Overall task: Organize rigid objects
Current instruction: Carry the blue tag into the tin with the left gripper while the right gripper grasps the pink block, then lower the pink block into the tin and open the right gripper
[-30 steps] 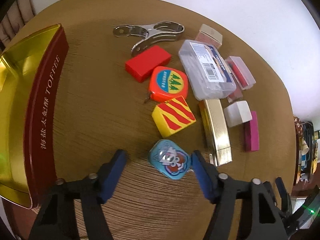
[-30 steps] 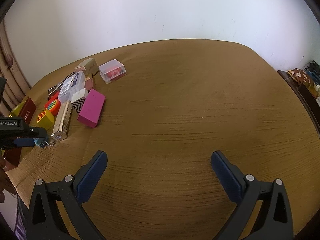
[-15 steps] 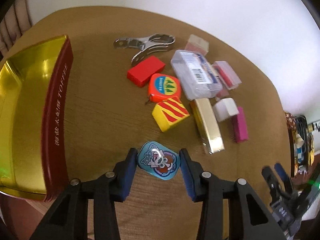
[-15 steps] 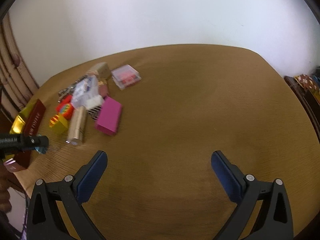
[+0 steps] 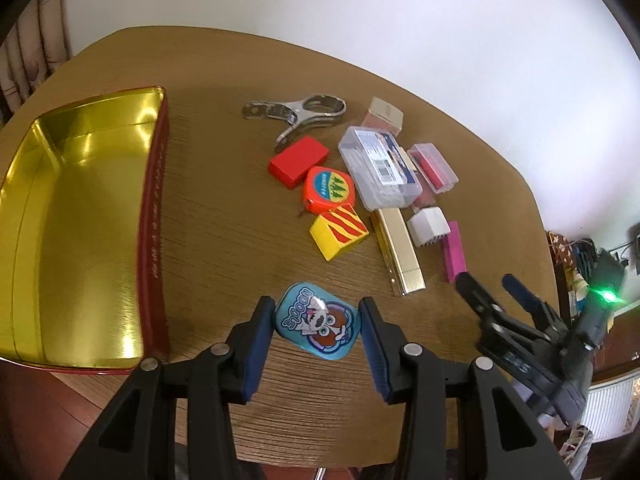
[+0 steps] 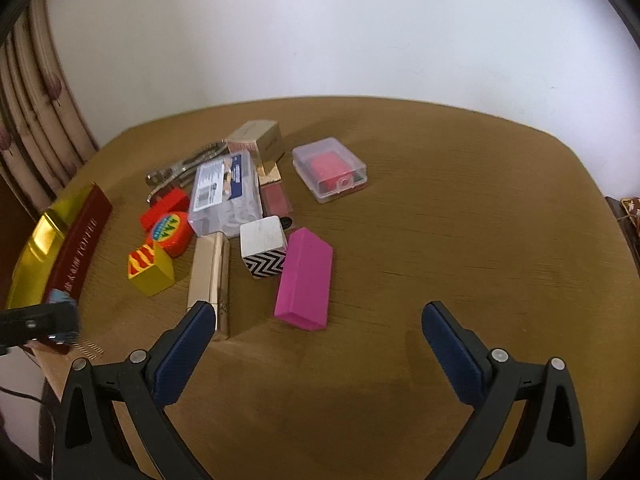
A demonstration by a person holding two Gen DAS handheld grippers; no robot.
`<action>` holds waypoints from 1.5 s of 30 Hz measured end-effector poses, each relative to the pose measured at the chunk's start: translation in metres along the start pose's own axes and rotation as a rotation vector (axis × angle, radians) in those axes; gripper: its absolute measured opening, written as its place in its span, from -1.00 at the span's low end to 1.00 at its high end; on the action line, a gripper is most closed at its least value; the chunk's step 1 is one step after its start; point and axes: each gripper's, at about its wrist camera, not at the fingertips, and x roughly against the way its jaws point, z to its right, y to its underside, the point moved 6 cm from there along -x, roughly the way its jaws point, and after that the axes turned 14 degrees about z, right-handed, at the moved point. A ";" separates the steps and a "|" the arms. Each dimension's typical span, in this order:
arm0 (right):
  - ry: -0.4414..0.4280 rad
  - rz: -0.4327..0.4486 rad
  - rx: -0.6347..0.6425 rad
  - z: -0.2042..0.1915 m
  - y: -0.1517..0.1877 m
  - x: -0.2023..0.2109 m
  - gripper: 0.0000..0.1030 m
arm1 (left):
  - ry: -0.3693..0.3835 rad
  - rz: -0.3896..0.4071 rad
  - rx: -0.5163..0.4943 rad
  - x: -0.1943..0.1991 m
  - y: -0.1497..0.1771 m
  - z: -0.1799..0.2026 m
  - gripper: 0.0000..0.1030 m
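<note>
The small blue rounded-rectangular tin with a cartoon dog on its lid (image 5: 317,325) sits clamped between the two blue pads of the left tool (image 5: 318,334), apparently lifted just clear of the brown wood-grain tabletop (image 5: 224,216). The jaws have just been closing onto it and now press its two opposite sides. Its printed face looks up toward the camera, tipped slightly. Its long axis runs across the tool, from pad to pad with a slight slant, and the lettering reads sideways along the left pad.

The grip is judged to be the main risk: the pads bear on smooth, rounded metal edges, so the tin could pivot or squirt out during a quick swing. The open gold-lined tin box with a dark red wall (image 5: 152,240) lies to the tool's left, and a low carry could knock the tin against that wall.

Ahead of the tool, the yellow block with red stripes (image 5: 339,236) and the gold bar-shaped case (image 5: 400,254) lie well clear.

The right tool (image 6: 316,354) hangs wide and empty over bare tabletop, near the magenta rectangular block (image 6: 306,280); it could nudge that block if it drifts forward.
</note>
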 end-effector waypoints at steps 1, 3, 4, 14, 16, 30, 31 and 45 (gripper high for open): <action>-0.001 -0.019 -0.001 -0.001 0.001 -0.008 0.89 | 0.005 0.004 0.005 0.002 -0.002 -0.001 -0.15; 0.004 -0.044 -0.002 0.000 0.003 -0.017 0.68 | 0.009 0.009 0.011 0.007 -0.005 -0.004 -0.15; 0.011 -0.055 -0.001 0.002 0.004 -0.020 0.64 | 0.010 0.013 0.013 0.010 -0.006 -0.005 -0.15; -0.032 -0.033 -0.039 0.009 0.012 -0.025 -0.73 | -0.018 0.096 0.066 0.058 -0.039 -0.045 -0.15; -0.048 -0.033 -0.057 0.015 0.014 -0.018 -0.73 | -0.070 0.117 0.068 0.065 -0.049 -0.067 -0.15; -0.164 0.024 -0.091 -0.011 -0.008 0.039 -0.73 | -0.336 0.097 0.040 -0.001 -0.103 -0.192 -0.15; -0.172 0.026 -0.088 -0.015 -0.010 0.040 -0.73 | -0.360 0.100 0.025 -0.004 -0.105 -0.195 -0.15; -0.437 -0.009 -0.034 -0.147 -0.044 0.049 -0.73 | -0.354 0.224 -0.056 0.059 -0.103 -0.195 -0.06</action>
